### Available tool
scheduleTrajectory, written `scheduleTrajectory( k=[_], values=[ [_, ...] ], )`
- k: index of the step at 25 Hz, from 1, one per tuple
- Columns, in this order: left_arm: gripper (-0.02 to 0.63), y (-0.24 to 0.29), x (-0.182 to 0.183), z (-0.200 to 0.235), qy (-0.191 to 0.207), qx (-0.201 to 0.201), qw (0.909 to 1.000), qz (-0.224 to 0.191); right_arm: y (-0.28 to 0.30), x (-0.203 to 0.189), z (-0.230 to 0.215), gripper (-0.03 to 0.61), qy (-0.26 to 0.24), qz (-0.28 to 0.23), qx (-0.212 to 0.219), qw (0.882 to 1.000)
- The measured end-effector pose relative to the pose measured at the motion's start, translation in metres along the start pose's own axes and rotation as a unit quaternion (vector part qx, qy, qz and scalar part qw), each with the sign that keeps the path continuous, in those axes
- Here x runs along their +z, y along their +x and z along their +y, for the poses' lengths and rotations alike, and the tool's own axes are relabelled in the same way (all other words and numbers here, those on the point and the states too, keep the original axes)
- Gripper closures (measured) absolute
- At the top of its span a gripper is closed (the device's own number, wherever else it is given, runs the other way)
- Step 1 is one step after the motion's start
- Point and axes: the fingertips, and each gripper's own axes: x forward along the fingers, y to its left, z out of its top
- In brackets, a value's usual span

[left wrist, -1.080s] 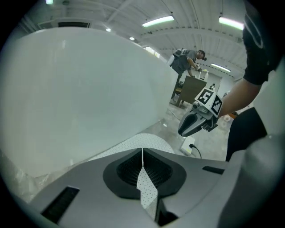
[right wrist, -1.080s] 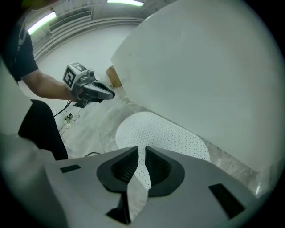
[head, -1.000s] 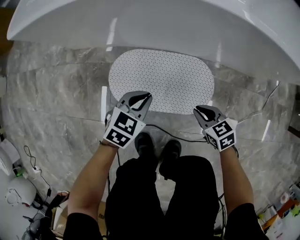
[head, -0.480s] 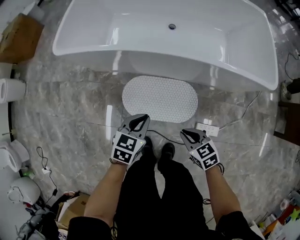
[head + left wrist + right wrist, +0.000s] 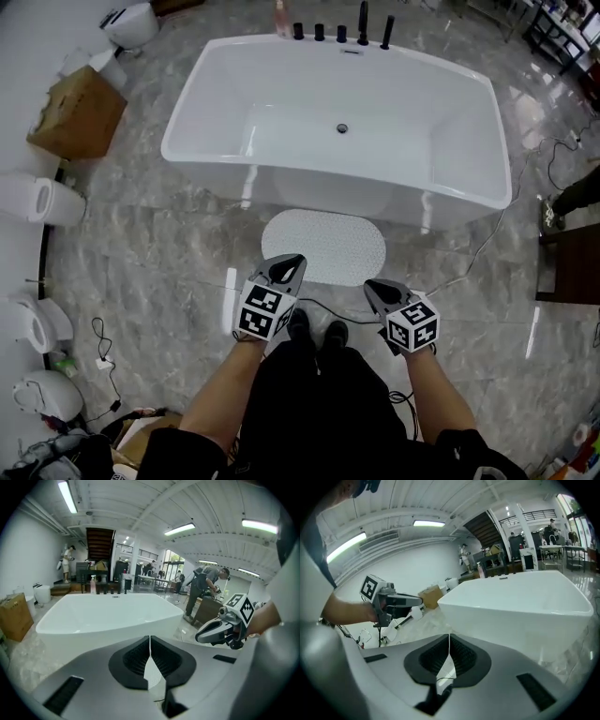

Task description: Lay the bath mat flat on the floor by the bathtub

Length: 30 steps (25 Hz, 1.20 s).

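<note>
Bath mat point(image 5: 323, 247): white, oval, dotted. It lies flat on the grey marble floor point(image 5: 159, 244), just beside the near wall of the bathtub point(image 5: 422, 103), roughly centred along the tub's length.

Left gripper point(image 5: 289, 262): we hold it near the mat's near-left edge, clear of the mat. The pads meet in a thin seam with nothing between them.

Right gripper point(image 5: 373, 286): we hold it near the mat's near-right edge, also apart from it. The jaws are pressed together and empty.

We stand on the near side, shoes point(image 5: 319, 330) between the two grippers. A dark cable point(image 5: 342, 310) runs across the floor just beyond the shoes. A cardboard box point(image 5: 80, 111) sits far left of the tub.
</note>
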Motion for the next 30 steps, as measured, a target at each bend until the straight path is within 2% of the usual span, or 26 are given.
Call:
scheduleTrajectory(
  k=[5,10,13,19,23,27,30],
  values=[
    [0.595,-0.046,0.040,-0.018,0.007,0.025,0.9997,-0.004,-0.051,0.041,0.015,0.557,-0.024,-0.045,-0.005,0.999],
    [0.595,-0.076,0.079,-0.037,-0.011,0.032,0.9985,-0.042,-0.100,0.087,0.026,0.561,-0.042,-0.132,-0.029,0.990],
    [0.595,-0.096,0.103,-0.048,-0.014,0.020,0.9976,-0.065,-0.116,0.101,0.039,0.561,-0.032,-0.151,-0.027,0.988],
    [0.595,-0.145,0.139,-0.052,0.022,0.009,0.9947,-0.100,-0.133,0.131,0.079,0.563,-0.044,-0.181,-0.024,0.982],
    [0.595,-0.169,0.157,-0.038,0.045,0.017,0.9911,-0.125,-0.134,0.165,0.103,0.563,-0.068,-0.215,-0.026,0.974],
    [0.595,-0.183,0.165,-0.026,0.085,0.026,0.9859,-0.142,-0.131,0.181,0.130,0.563,-0.094,-0.229,-0.020,0.969],
    [0.595,-0.189,0.177,-0.014,0.093,0.036,0.9828,-0.156,-0.135,0.201,0.136,0.565,-0.095,-0.245,-0.018,0.965]
  ],
)
